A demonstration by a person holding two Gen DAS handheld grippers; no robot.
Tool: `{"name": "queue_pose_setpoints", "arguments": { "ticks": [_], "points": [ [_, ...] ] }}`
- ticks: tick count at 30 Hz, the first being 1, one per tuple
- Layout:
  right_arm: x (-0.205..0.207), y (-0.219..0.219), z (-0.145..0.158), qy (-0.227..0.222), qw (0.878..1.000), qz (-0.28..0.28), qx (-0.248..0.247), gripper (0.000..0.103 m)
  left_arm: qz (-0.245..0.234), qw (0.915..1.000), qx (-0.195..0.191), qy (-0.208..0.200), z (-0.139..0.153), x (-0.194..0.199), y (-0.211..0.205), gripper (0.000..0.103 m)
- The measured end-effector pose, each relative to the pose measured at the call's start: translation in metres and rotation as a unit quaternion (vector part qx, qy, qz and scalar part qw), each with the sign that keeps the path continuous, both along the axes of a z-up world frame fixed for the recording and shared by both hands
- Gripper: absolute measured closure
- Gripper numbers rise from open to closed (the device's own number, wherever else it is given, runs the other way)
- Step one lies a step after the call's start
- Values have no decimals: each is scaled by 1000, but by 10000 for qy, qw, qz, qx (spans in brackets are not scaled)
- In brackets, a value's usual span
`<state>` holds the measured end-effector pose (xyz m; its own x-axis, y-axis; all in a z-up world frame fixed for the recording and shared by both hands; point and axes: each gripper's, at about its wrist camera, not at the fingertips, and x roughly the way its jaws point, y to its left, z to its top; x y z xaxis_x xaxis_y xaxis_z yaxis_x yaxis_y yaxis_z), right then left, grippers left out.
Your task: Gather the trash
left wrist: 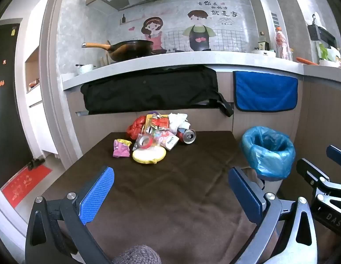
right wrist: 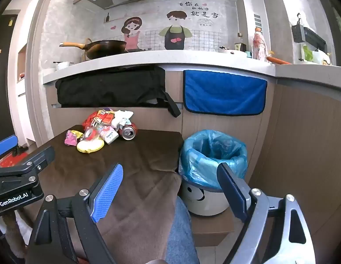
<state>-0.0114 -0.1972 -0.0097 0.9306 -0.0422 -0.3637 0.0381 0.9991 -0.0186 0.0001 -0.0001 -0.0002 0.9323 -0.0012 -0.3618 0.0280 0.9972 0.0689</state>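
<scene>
A pile of trash (left wrist: 156, 133) lies at the far side of the brown-covered table (left wrist: 170, 187): a pink wrapper (left wrist: 121, 148), a yellow packet (left wrist: 149, 154), a red tape roll (left wrist: 145, 142), a soda can (left wrist: 187, 136), white tissue (left wrist: 178, 120) and red wrappers. The pile also shows in the right wrist view (right wrist: 102, 129). A bin lined with a blue bag (left wrist: 268, 149) stands right of the table, also in the right wrist view (right wrist: 212, 151). My left gripper (left wrist: 170, 192) is open and empty over the table's near part. My right gripper (right wrist: 170, 189) is open and empty near the bin.
A kitchen counter (left wrist: 181, 60) runs behind the table with a wok (left wrist: 131, 49) and bottles on it. A black bag (left wrist: 148, 90) and a blue towel (left wrist: 266, 91) hang from its edge. A red mat (left wrist: 25, 184) lies on the floor at left.
</scene>
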Motion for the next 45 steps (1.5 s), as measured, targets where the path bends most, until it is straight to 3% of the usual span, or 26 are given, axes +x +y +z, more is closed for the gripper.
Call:
{"name": "queue_pose_setpoints", "arguments": {
  "ticks": [1, 45],
  "points": [
    [-1, 1, 0, -154, 9999, -13, -53, 18, -2, 10000, 1, 7, 0, 0, 0, 1],
    [-2, -3, 4, -83, 9999, -79, -22, 18, -182, 9997, -89, 157, -6, 1, -4, 1]
  ]
}}
